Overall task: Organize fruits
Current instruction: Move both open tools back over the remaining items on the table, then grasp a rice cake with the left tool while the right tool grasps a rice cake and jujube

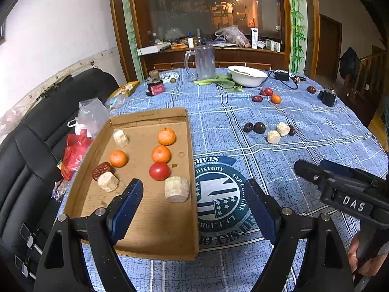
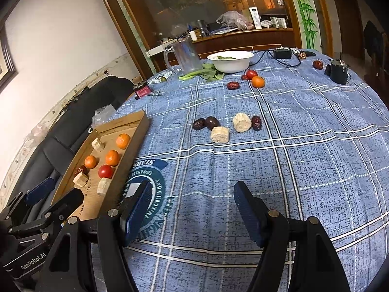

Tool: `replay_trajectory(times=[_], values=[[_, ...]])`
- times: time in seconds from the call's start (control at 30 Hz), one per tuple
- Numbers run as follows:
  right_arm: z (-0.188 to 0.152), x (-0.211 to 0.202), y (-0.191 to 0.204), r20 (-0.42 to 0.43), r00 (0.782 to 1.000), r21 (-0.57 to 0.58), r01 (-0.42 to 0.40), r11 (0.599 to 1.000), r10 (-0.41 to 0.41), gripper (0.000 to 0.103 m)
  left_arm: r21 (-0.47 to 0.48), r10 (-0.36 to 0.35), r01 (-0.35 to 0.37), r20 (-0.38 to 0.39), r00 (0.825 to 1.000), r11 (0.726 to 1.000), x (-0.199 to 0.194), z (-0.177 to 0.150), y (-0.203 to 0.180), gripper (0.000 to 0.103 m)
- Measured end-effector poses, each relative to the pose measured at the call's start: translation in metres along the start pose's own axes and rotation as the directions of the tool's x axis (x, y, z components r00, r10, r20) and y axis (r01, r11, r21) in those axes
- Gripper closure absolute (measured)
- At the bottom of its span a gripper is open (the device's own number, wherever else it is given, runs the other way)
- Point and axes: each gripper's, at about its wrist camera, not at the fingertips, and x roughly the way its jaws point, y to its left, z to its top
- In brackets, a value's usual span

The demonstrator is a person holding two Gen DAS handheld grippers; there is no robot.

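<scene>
A cardboard tray lies at the table's left edge. It holds three oranges, a tomato, a red date and three pale corn pieces. On the blue cloth lie two corn pieces, dark dates and, farther back, a tomato, an orange and dates. My left gripper is open and empty over the tray's near right edge. My right gripper is open and empty above bare cloth.
A glass mug, a white bowl with greens, a red box and black devices stand at the back. A black sofa with plastic bags is left of the table.
</scene>
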Motion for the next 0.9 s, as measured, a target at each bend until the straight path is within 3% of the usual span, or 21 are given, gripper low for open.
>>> replay_trajectory(times=[0.3,0.47,0.73,0.9], values=[[0.016,0.000,-0.057,-0.008,0.997,0.084,0.081,0.993,-0.080,0.029,-0.008,-0.055,0.055,-0.044,0.998,0.998,0.024,0.006,-0.011,0.019],[0.034,0.005,-0.077,-0.023,0.992,0.069,0.123,0.990,-0.122,0.029,-0.001,-0.102,0.102,-0.064,0.993,0.995,0.039,0.014,-0.024,0.019],[0.079,0.044,-0.084,-0.065,0.994,0.007,0.088,0.996,-0.088,0.029,-0.024,-0.174,0.173,-0.112,0.978,0.985,0.067,0.024,-0.041,0.019],[0.100,0.086,-0.073,-0.080,0.995,-0.073,0.048,0.996,-0.054,0.040,-0.015,-0.189,0.189,-0.122,0.974,0.982,0.076,0.026,-0.045,0.026]])
